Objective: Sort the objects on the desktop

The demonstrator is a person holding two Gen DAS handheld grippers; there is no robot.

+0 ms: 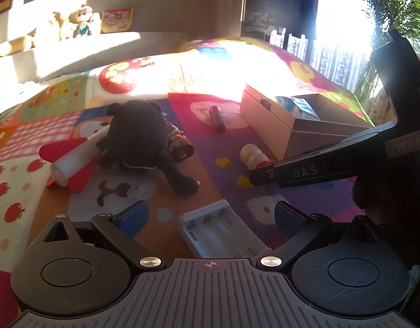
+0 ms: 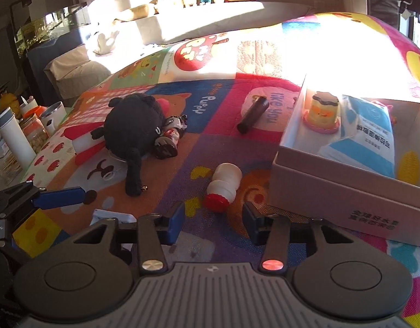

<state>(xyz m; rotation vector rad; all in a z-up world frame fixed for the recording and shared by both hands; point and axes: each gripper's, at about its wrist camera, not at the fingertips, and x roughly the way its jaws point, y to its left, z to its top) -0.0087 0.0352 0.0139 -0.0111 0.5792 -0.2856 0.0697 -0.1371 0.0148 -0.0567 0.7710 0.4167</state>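
On the patterned cloth [image 2: 215, 104], a red-and-white toy rocket [image 1: 70, 161] lies at far left. A black plush toy [image 1: 140, 136] rests against it. A small patterned can [image 1: 179, 143] lies touching the right side of the plush.

The left gripper [image 1: 210, 213] hangs over the near edge of the cloth with its jaws wide apart and clamped on nothing. A white battery charger tray [image 1: 218, 232] lies flat on the cloth between and just below its blue pads [image 1: 133, 216].

Further back, a dark cylindrical tube [image 2: 253, 113] lies on its side, apart from the other items.

A white bottle with a red cap [image 2: 223, 186] lies on its side near the box, cap toward the right gripper [image 2: 214, 218]. The jaws of that gripper stand a narrow gap apart with nothing between them. The cap lies just ahead of the fingertips.

At right stands an open cardboard box [image 2: 332, 199]. It holds a pudding-shaped toy [image 2: 322, 112] and a blue-and-white packet [image 2: 368, 136].
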